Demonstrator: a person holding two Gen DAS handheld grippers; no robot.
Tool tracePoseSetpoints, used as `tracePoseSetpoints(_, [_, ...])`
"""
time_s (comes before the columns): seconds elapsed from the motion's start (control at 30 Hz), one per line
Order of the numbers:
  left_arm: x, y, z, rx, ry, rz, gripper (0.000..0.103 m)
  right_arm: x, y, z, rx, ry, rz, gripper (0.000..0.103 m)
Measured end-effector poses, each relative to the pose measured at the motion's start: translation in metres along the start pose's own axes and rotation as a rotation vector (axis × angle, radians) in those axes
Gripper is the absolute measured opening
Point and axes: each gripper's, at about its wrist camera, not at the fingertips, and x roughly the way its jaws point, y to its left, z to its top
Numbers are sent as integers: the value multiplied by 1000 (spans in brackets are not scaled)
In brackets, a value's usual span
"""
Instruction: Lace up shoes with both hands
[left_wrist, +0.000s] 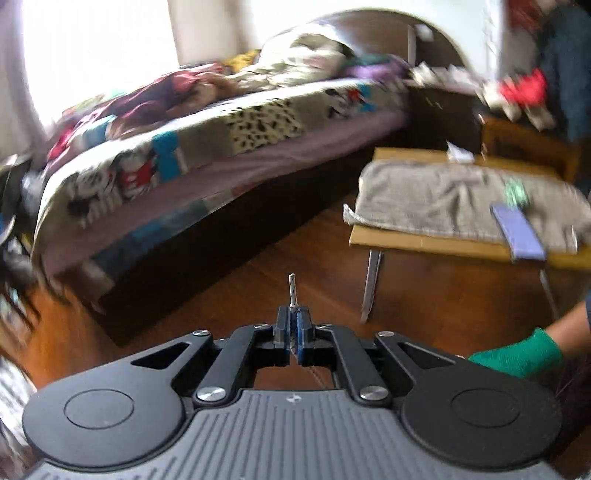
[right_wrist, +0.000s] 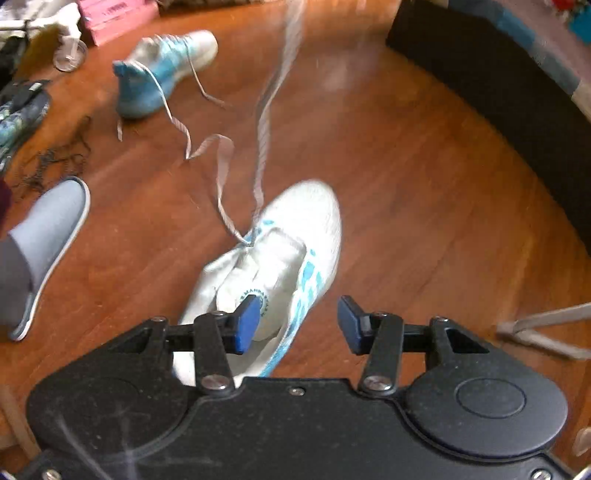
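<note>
A white and light-blue shoe (right_wrist: 299, 221) lies on the wooden floor just below my right gripper (right_wrist: 297, 320). That gripper is open; its left pad (right_wrist: 246, 322) hangs over the shoe's opening and the right pad over the floor, gripping nothing. From the lowest eyelets one striped grey lace (right_wrist: 264, 122) rises taut out of the top of the right wrist view. The other end (right_wrist: 221, 166) lies looped on the floor. My left gripper (left_wrist: 293, 314) is shut on the lace tip (left_wrist: 292, 290), which pokes out past the pads. The matching second shoe (right_wrist: 166, 70) lies at the upper left with loose laces.
A bed (left_wrist: 221, 122) with a patchwork cover fills the left. A low table (left_wrist: 424, 242) carries a grey towel (left_wrist: 461, 199) and a purple object (left_wrist: 519, 236). A green-gloved hand (left_wrist: 517, 354) shows at right. A foot in a grey slipper (right_wrist: 51, 236), a thin chain (right_wrist: 59, 155) and a pink box (right_wrist: 118, 14) are on the floor.
</note>
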Motion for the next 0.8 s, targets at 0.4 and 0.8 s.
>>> tracePoseSetpoints(0.4, [-23,39,7,-49,-153,32,2,55,-30,-22,409,161,-73,5])
tracePoseSetpoints(0.8, [16,6,-8,353,55,134,2,13,-40,-55,418,-38,-81,6])
